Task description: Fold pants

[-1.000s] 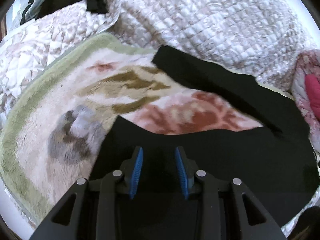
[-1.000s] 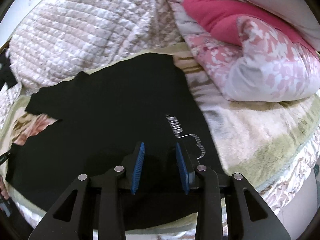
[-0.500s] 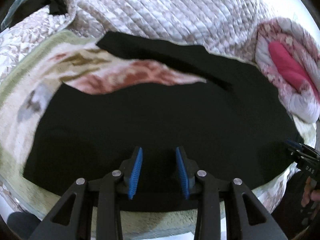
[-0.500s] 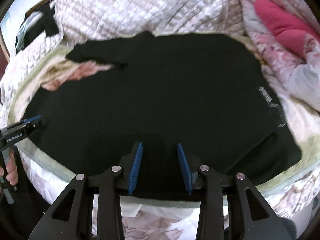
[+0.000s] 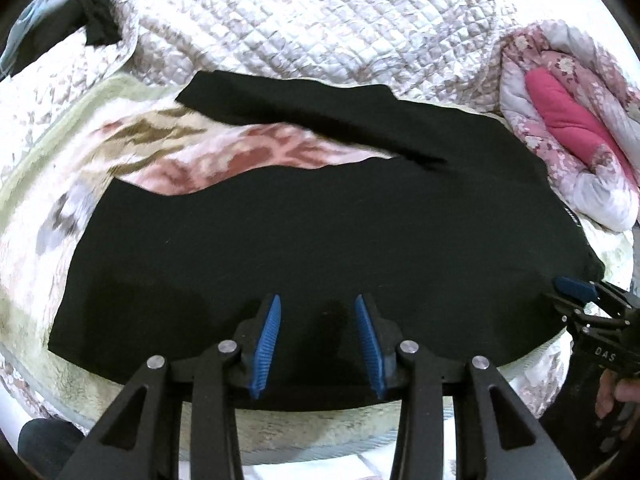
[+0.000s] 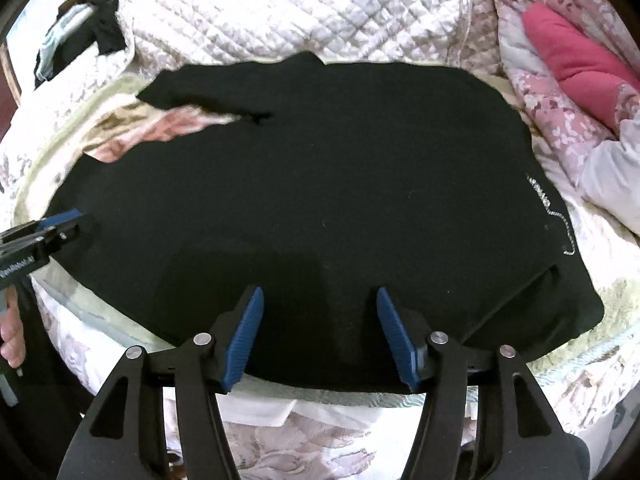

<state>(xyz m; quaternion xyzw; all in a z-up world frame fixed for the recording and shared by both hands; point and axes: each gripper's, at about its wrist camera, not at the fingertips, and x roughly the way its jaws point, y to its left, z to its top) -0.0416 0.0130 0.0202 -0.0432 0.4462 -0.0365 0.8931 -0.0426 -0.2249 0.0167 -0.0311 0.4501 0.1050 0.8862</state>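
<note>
Black fabric pants (image 5: 320, 216) spread flat on floral plush blanket (image 5: 168, 152) over bed. Left gripper (image 5: 316, 336) and right gripper (image 6: 320, 336) above near hem, jaws apart, empty. Pre-fold stage (judged); next: grasp near edge.

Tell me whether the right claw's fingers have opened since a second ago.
Yes. The right claw now has its blue fingers spread wider over the near edge of the black pants; earlier the gap between them was narrower.

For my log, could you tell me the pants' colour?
Black pants, clearest in the right wrist view.
</note>
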